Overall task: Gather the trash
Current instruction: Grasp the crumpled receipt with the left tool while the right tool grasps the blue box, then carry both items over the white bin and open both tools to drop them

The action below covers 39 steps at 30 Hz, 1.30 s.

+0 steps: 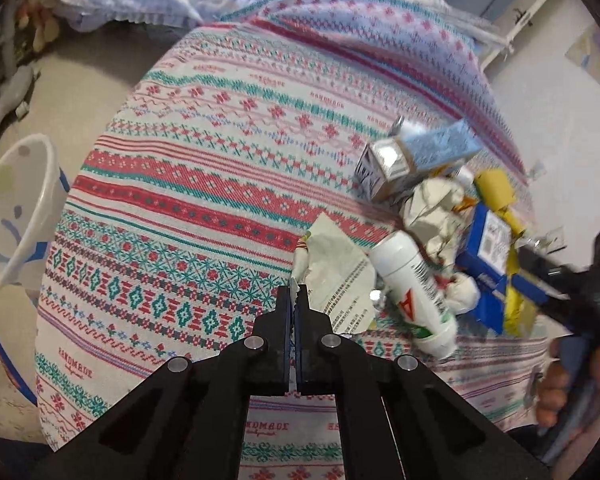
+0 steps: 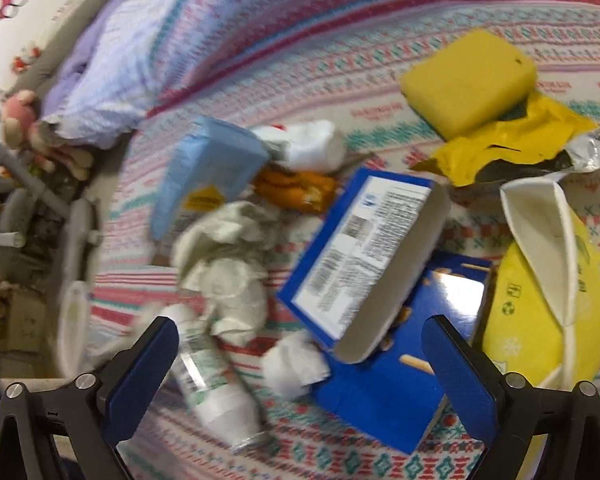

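Observation:
My left gripper [image 1: 295, 300] is shut on the corner of a printed paper wrapper [image 1: 336, 268] that lies on the patterned bedspread [image 1: 188, 184]. Right of it lies a trash pile: a white bottle [image 1: 416, 292], crumpled paper [image 1: 432, 212], a grey carton [image 1: 388, 168], a light blue box [image 1: 444, 144] and a blue box [image 1: 488, 248]. My right gripper [image 2: 300, 326] hangs open over that pile, above the open blue box [image 2: 364, 256] and a white tissue wad [image 2: 296, 364]. The white bottle [image 2: 212, 380] lies by its left finger. The right gripper [image 1: 560, 276] also shows blurred in the left wrist view.
A white bin [image 1: 16, 208] stands on the floor left of the bed. A yellow sponge [image 2: 468, 84], a yellow wrapper [image 2: 512, 148] and a yellow-and-white paper bag [image 2: 548, 292] lie at the right. A folded lilac quilt [image 2: 116, 68] sits at the bed's far end. A hand [image 1: 560, 392] holds the right gripper.

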Tool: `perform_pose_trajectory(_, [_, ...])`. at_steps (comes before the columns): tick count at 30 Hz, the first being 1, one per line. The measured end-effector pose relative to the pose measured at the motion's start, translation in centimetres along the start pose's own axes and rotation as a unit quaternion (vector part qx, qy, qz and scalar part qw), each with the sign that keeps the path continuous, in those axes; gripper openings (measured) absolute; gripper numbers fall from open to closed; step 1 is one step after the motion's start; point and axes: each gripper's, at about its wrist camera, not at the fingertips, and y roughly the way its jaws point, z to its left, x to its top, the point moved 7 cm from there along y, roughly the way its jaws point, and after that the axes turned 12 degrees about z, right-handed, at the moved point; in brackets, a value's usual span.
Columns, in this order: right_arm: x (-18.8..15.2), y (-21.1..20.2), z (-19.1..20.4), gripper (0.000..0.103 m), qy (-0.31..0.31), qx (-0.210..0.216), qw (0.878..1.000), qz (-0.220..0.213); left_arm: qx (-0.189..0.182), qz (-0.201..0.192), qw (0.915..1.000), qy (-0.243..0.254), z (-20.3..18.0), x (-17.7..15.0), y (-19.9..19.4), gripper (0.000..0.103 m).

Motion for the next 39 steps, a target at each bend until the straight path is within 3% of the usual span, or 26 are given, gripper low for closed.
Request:
perform_pose_trajectory(4, [0.8, 0.8, 0.0, 0.101, -0.003, -0.046, 0.999, -0.008, -0.020, -0.016, 0.9996, -0.013, 1.5, 0.1, -2.3, 0.000])
perform_pose_trajectory(10, [2.6, 2.1, 0.2, 0.096, -0.013, -0.092, 0.996, -0.017, -0.013, -0.030, 0.9992, -0.024, 2.4, 1.0, -2.6, 0.000])
perform_pose_trajectory(13, [2.2, 3.0, 0.1, 0.061, -0.017, -0.116, 0.993, -0.003, -0.009, -0.033, 0.9988, -0.033, 3.4, 1.3, -2.1, 0.000])
perform_pose_trajectory(14, [2.1, 3.1, 0.3, 0.043, -0.027, -0.117, 0.993, -0.002, -0.010, -0.033, 0.9987, -0.038, 3.7, 1.3, -2.1, 0.000])
perform_pose_trajectory(15, [2.0, 2.9, 0.7, 0.033, -0.032, -0.106, 0.994, -0.005, -0.012, -0.032, 0.9986, -0.040, 4.0, 1.2, -2.0, 0.000])
perform_pose_trajectory(18, [2.1, 1.3, 1.6, 0.011, -0.036, -0.082, 0.996, -0.026, -0.020, -0.031, 0.9983, -0.044, 4.4, 1.2, -1.9, 0.000])
perform_pose_trajectory(21, [1.8, 0.1, 2.2, 0.003, -0.037, -0.060, 0.997, -0.041, -0.026, -0.035, 0.9980, -0.046, 4.6, 1.4, -2.2, 0.000])
perform_pose_trajectory(32, [0.2, -2.9, 4.9, 0.001, -0.068, -0.039, 0.992, -0.101, -0.055, -0.052, 0.9954, -0.059, 6.4, 1.3, -4.1, 0.000])
perform_pose_trajectory(36, [0.7, -2.2, 4.8, 0.004, -0.065, -0.049, 0.992, -0.097, -0.058, -0.056, 0.9946, -0.065, 7.5, 1.2, -4.5, 0.000])
perform_pose_trajectory(37, [1.2, -1.8, 4.1, 0.011, -0.046, -0.048, 0.993, -0.096, -0.060, -0.056, 0.9945, -0.066, 7.7, 1.2, -4.5, 0.000])
perform_pose_trajectory(39, [1.7, -1.5, 3.0, 0.066, -0.024, -0.064, 0.992, -0.103, -0.060, -0.056, 0.9944, -0.066, 8.1, 1.0, -4.6, 0.000])
